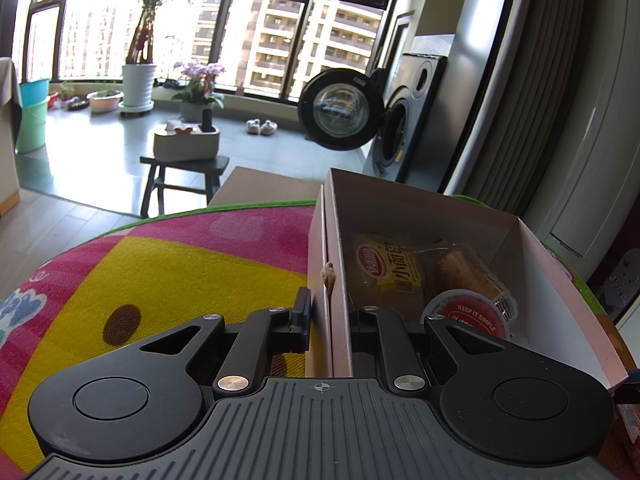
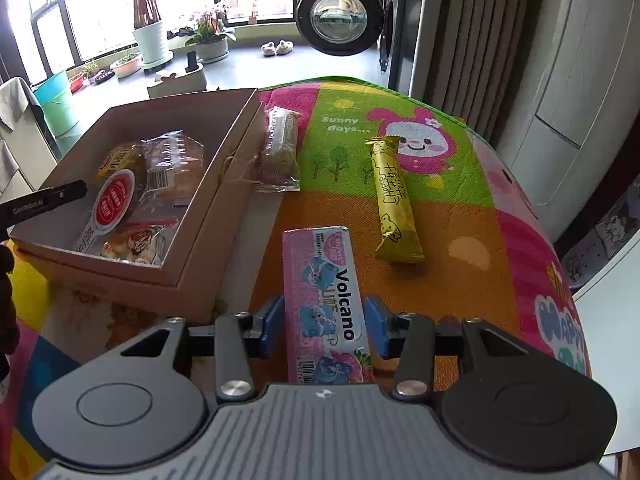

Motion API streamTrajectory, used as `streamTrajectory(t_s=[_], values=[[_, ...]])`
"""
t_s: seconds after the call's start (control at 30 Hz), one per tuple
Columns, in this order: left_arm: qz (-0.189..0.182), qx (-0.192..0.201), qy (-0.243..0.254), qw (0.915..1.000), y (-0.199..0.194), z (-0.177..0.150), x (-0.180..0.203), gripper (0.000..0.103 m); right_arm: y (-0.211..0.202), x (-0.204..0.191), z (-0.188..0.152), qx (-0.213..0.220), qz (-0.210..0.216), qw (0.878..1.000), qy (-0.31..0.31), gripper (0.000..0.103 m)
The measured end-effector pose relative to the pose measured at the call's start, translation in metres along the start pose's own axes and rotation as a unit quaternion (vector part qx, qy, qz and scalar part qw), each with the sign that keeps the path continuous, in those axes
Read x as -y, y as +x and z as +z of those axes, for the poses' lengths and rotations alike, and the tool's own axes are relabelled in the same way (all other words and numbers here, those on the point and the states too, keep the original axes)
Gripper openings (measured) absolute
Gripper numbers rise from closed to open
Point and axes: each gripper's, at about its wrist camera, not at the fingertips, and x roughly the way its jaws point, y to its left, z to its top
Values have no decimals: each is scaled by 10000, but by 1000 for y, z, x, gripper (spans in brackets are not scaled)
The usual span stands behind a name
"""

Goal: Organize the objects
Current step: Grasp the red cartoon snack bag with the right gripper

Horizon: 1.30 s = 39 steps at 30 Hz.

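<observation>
Left wrist view: the left gripper (image 1: 329,320) straddles the near wall of the cardboard box (image 1: 340,264), one finger outside and one inside, jaws narrow and apparently pinching that wall, though contact is hard to confirm. Inside the box lie a yellow bread packet (image 1: 390,276), a wrapped bun (image 1: 468,276) and a red-lidded cup (image 1: 468,316).

Right wrist view: the right gripper (image 2: 324,326) stands with jaws wide on either side of the pink Volcano pack (image 2: 324,292), right of the box (image 2: 208,216). Beyond the pack lie a yellow cheese stick (image 2: 394,196) and, just beside the box, a clear-wrapped snack (image 2: 280,148) on the colourful mat (image 2: 480,220).
</observation>
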Motion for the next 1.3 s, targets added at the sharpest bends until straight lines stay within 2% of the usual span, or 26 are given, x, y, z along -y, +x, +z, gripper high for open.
streamTrajectory(t_s=[0.07,0.13,0.4,0.53,0.63,0.73,0.83,1.0,1.07,1.3], values=[[-1,-1,-1,10000,0,0,0,15,-16,2,-10,220,-85,9997,31,69],[-2,-1,-1,10000,0,0,0,15,-31,5,-22,355,-60,9993,126,76],[2,1,6,10000,0,0,0,15,-56,14,-74,390,-253,9978,479,76],[0,0,5,10000,0,0,0,15,-56,18,-81,521,-375,9956,689,77],[-4,-3,1,10000,0,0,0,15,-45,16,-86,410,-408,9961,673,77],[-3,-2,3,10000,0,0,0,15,-35,4,-94,290,-432,9977,424,78],[-3,-2,4,10000,0,0,0,15,-38,-16,-104,432,-507,9977,-137,77],[-2,-1,8,10000,0,0,0,15,-48,-32,-112,396,-297,9966,-663,77],[-2,-1,8,10000,0,0,0,15,-49,-30,-111,363,-378,9971,-547,86],[-4,-2,7,10000,0,0,0,15,-45,-26,-99,559,-280,9980,130,89]])
